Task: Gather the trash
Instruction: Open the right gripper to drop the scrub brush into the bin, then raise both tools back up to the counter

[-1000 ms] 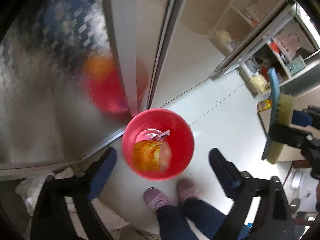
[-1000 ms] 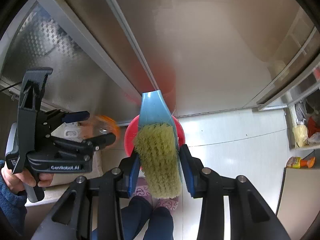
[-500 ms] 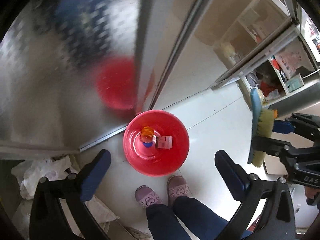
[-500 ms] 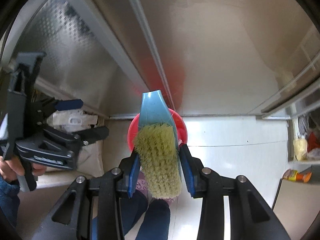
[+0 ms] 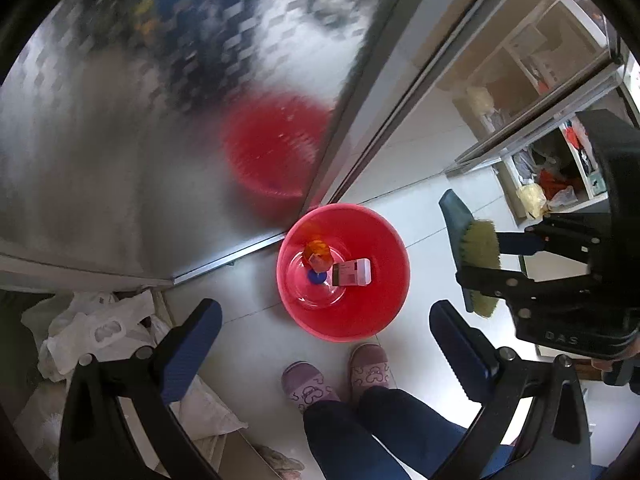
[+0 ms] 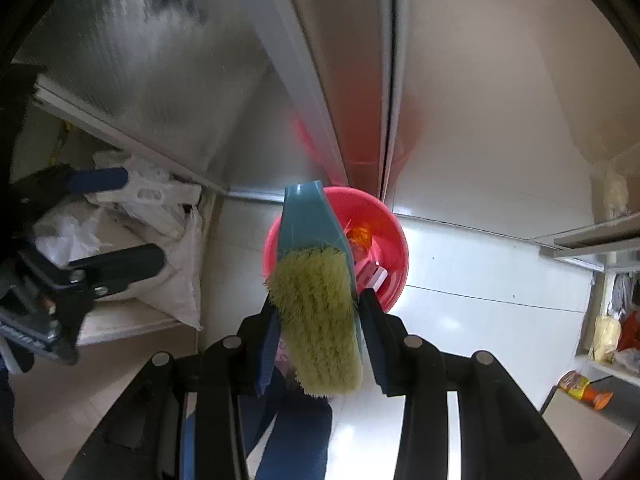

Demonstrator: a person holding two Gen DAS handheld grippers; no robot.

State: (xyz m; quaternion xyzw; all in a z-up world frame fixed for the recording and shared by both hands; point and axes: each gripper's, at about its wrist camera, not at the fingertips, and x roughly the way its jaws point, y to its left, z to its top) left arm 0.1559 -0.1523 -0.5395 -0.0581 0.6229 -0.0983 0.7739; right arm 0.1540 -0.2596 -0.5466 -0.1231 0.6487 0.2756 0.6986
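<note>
Left wrist view: left tongs [image 5: 320,354] are hanging spread and empty above the red bucket [image 5: 390,300], where the orange wrapper [image 5: 318,254] that was dropping a second ago is now lying beside a small carton [image 5: 353,273], so that piece looks collected. Right tongs [image 6: 318,330] are still pinching the brush [image 6: 316,320] over the bucket's rim. Bucket is sitting on white tile floor [image 5: 424,208] against a steel door [image 5: 120,140], with white bags [image 5: 92,328] left of it.
</note>
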